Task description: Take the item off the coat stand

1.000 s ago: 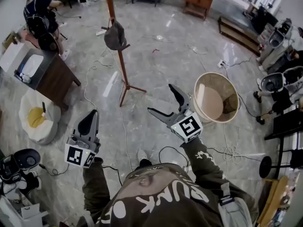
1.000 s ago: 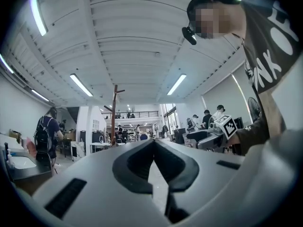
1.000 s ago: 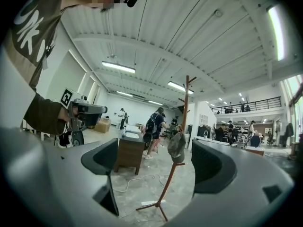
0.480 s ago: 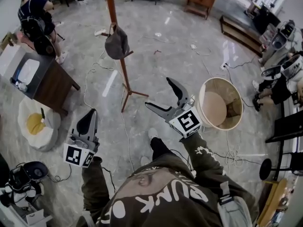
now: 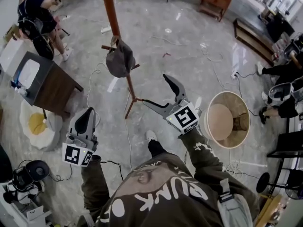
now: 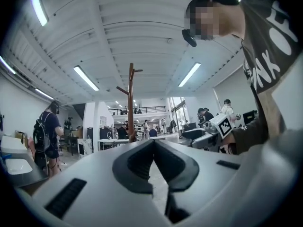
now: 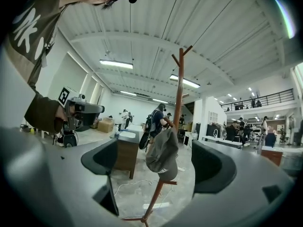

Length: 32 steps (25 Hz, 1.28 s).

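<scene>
A grey cap (image 5: 120,59) hangs on a peg of the brown wooden coat stand (image 5: 111,18). In the right gripper view the cap (image 7: 162,154) shows between the jaws, still some way ahead, with the coat stand (image 7: 178,94) rising behind it. My right gripper (image 5: 155,90) is open and points at the stand's lower pole, short of the cap. My left gripper (image 5: 86,121) is shut with nothing in it, held low to the left of the stand. In the left gripper view the coat stand (image 6: 130,98) stands far ahead and the left gripper (image 6: 154,144) has its jaws together.
A dark wooden desk (image 5: 52,86) stands left of the stand, with a white beanbag (image 5: 37,126) below it. A round beige basket (image 5: 227,119) sits at the right. Cables (image 5: 97,74) trail across the marble floor. A person (image 5: 33,18) stands at the far left.
I have walked closer to the coat stand; the cap and stand now sit lower and nearer in the head view. The right gripper has come nearer the stand, staying open. The left stays shut.
</scene>
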### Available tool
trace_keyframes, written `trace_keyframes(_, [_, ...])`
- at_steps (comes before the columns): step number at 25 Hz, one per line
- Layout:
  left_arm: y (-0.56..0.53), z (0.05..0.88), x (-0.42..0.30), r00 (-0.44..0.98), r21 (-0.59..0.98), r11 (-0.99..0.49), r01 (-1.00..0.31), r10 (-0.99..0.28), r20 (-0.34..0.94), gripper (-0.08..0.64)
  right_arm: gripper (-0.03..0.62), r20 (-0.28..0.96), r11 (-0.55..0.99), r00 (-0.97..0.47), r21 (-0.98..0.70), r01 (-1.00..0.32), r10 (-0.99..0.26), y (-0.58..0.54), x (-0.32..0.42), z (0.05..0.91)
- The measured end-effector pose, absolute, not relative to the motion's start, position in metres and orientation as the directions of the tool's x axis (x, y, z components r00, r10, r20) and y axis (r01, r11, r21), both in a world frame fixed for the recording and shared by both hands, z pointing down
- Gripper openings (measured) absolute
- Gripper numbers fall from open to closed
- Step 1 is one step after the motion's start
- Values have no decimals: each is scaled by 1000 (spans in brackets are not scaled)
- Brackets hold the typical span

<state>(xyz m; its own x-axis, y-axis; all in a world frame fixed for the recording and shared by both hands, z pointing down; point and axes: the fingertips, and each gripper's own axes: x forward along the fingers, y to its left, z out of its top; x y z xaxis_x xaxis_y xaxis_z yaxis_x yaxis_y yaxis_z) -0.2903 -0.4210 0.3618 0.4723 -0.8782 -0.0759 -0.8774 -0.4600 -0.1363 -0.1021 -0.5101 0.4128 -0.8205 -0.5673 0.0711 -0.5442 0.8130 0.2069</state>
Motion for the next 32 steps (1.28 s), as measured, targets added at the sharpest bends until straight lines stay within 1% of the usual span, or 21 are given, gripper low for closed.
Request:
trace_keyframes(6, [-483,366,-293,452,-127,-444,-887,-891,-38,3,476,88,841,-844,184,-508,-529,-585,-118,420])
trace_keyframes(19, [-555,391,-303,403,-97,-403,-910,-915,23,3,469,105,888,-886,149,-434,-451,-680,-164,443])
trace_keyframes(32, [-578,409,-315,337,-68,-340,-938,-940,63,3,445,127,940,-934,116,-321,-335,-721,-212,468])
